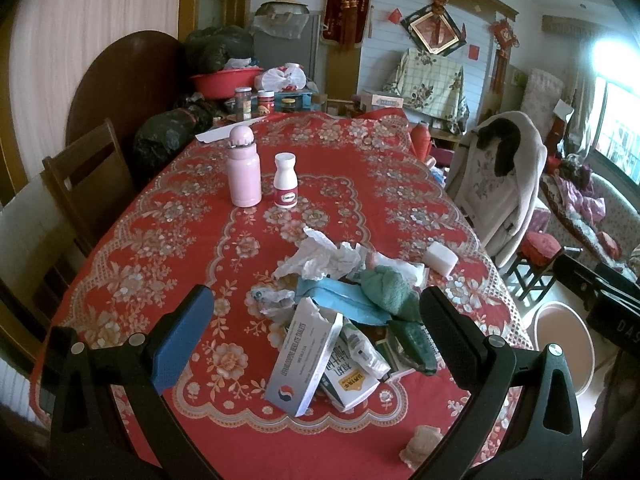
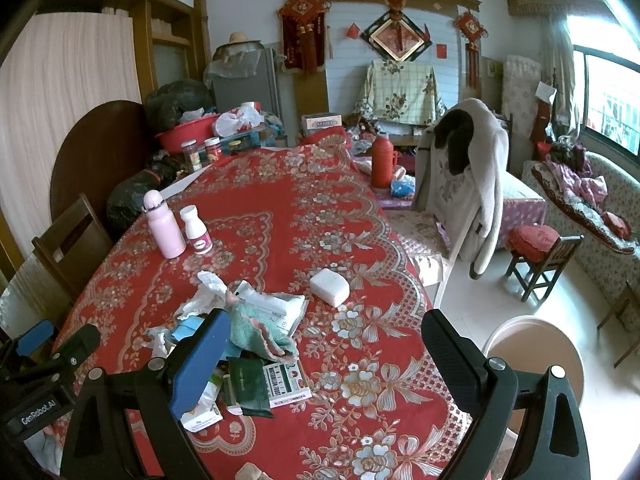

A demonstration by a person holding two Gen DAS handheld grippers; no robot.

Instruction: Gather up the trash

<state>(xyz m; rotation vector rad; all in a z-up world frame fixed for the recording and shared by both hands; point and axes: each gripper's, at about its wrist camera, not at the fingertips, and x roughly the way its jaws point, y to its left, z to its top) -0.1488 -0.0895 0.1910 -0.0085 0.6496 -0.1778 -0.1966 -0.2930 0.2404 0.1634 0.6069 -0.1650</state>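
Left gripper point(image 1: 316, 332) jaws apart, empty, over heap of crumpled paper and cartons point(image 1: 340, 312) on red floral tablecloth point(image 1: 160, 240); right gripper point(image 2: 326, 354) jaws apart, empty; round beige bin point(image 2: 536, 356) near right.

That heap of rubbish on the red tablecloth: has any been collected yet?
Nothing looks collected. The heap of tissues, cartons and wrappers lies on the tablecloth. Both the left gripper and right gripper are open and empty. The beige bin waits beside the table. All the picking remains.
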